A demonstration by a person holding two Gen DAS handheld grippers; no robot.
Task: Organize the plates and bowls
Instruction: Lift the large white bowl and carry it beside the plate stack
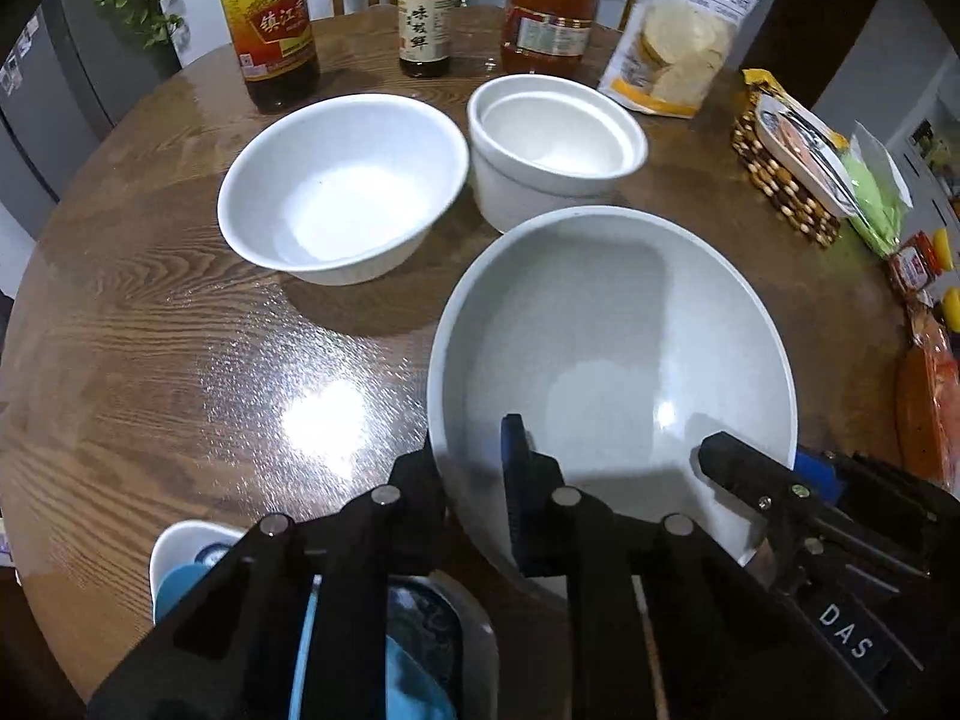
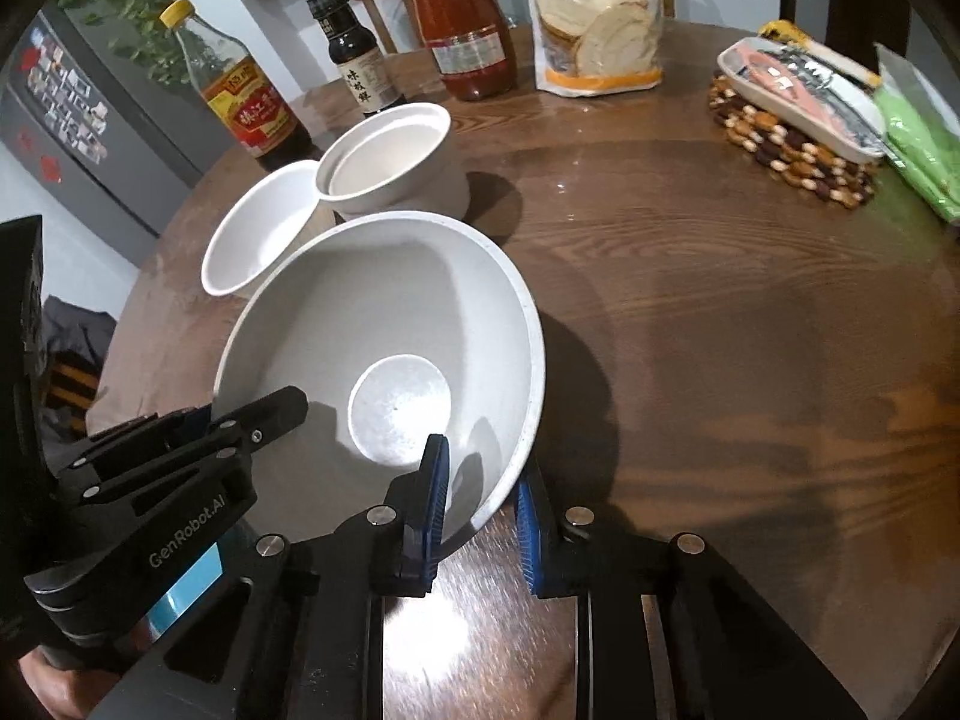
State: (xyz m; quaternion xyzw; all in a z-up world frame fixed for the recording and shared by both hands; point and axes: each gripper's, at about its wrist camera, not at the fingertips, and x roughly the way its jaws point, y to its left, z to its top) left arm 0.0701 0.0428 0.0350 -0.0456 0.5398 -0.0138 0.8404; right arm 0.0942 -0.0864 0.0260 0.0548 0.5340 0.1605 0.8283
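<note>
Round wooden table, glossy under indoor light, with the large grey-white bowl near its front edge. Gripped on both sides: left gripper straddling the bowl's near rim, one finger inside, one outside, closed on the wall; right gripper clamped likewise on the opposite rim, blue pads pressing either face. Just behind that bowl, a medium white bowl and, beside it, a nested pair of white bowls. Farther back from the large bowl, a vinegar bottle, soy sauce bottle, red sauce bottle, and bag of crackers; off to its right, a beaded trivet carrying a packet.
</note>
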